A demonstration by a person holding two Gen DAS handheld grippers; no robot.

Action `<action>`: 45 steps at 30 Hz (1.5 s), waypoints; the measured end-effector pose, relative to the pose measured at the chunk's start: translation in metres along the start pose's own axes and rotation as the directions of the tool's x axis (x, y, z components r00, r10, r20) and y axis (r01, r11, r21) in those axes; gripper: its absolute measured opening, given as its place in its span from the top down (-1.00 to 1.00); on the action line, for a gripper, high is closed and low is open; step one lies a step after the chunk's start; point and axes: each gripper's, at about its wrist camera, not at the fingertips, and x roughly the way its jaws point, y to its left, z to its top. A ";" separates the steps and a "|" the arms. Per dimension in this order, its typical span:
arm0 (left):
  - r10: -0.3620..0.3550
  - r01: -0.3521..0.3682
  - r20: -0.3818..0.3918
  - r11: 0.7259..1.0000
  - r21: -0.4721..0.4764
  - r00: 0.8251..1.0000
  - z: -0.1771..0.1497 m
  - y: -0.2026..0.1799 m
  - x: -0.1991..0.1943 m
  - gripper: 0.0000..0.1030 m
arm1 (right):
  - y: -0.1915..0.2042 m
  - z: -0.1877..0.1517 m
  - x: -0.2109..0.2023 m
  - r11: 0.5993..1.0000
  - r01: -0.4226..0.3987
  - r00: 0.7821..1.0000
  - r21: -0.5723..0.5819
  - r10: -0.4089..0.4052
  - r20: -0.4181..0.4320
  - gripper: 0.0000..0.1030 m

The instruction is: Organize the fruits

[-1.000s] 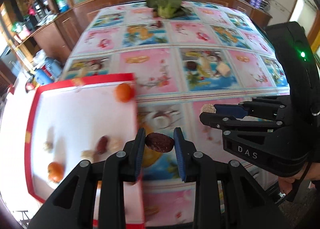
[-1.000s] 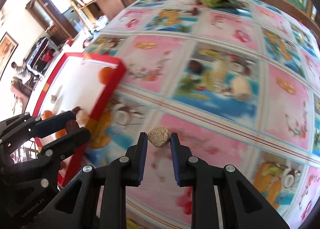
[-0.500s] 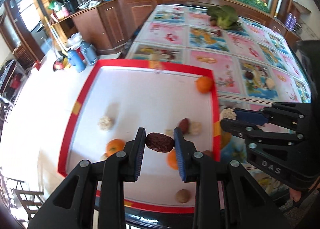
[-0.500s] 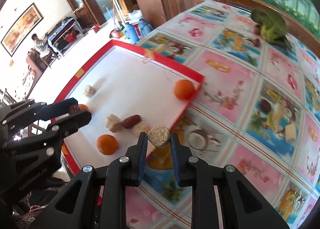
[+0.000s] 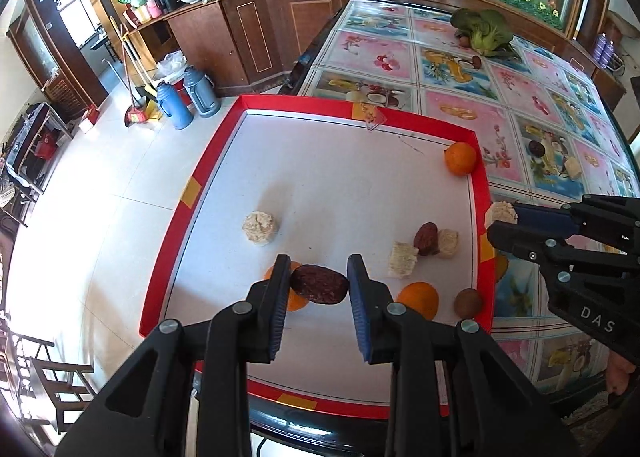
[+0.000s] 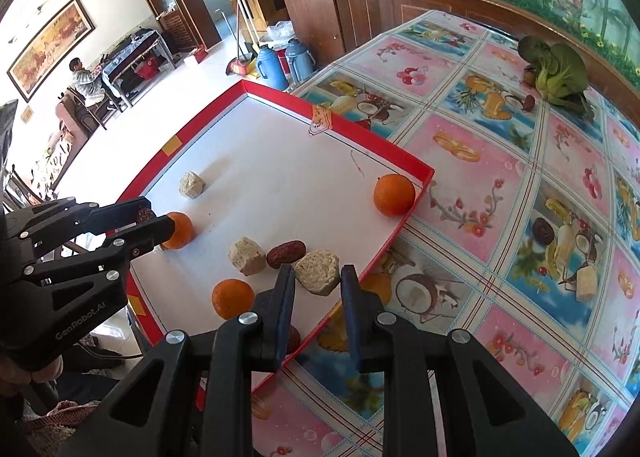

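My left gripper (image 5: pixel 319 284) is shut on a dark red date (image 5: pixel 319 284) and hangs over the near part of the white, red-rimmed tray (image 5: pixel 192 193). My right gripper (image 6: pixel 318 277) is shut on a beige fruit chunk (image 6: pixel 318 271) above the tray's right rim (image 6: pixel 400 225). In the left wrist view, the right gripper (image 5: pixel 500 217) comes in from the right. The left gripper (image 6: pixel 154 219) shows at the left of the right wrist view. In the tray lie oranges (image 5: pixel 461 158) (image 5: pixel 418 299), another date (image 5: pixel 425 238), beige chunks (image 5: pixel 260 227) (image 5: pixel 403 259) and a brown round fruit (image 5: pixel 469 303).
On the patterned tablecloth to the right lie a loose date (image 6: pixel 543 230), a beige piece (image 6: pixel 586 283) and a green leafy vegetable (image 6: pixel 558 71) at the far end. The tray overhangs the table's left edge above the tiled floor. Thermos flasks (image 5: pixel 188 95) stand on the floor.
Both grippers have swung left from over the tablecloth to over the tray and its rim. Each keeps its hold, the left on the date and the right on the beige chunk.
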 end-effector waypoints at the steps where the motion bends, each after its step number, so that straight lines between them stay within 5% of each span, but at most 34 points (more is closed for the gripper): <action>1: 0.004 -0.004 -0.002 1.000 -0.002 1.000 0.000 0.001 0.001 0.40 | 0.001 0.000 0.001 1.000 0.000 1.000 -0.002 0.000 0.001 0.58; 26: 0.032 -0.031 -0.044 0.999 0.026 0.998 -0.015 0.011 0.008 0.40 | 0.039 0.004 0.015 0.995 -0.014 0.999 -0.102 0.010 -0.037 0.58; 45: 0.080 -0.078 -0.070 0.996 0.033 0.994 -0.014 0.014 0.020 0.40 | 0.034 0.001 0.017 0.997 0.015 0.998 -0.073 -0.020 -0.059 0.58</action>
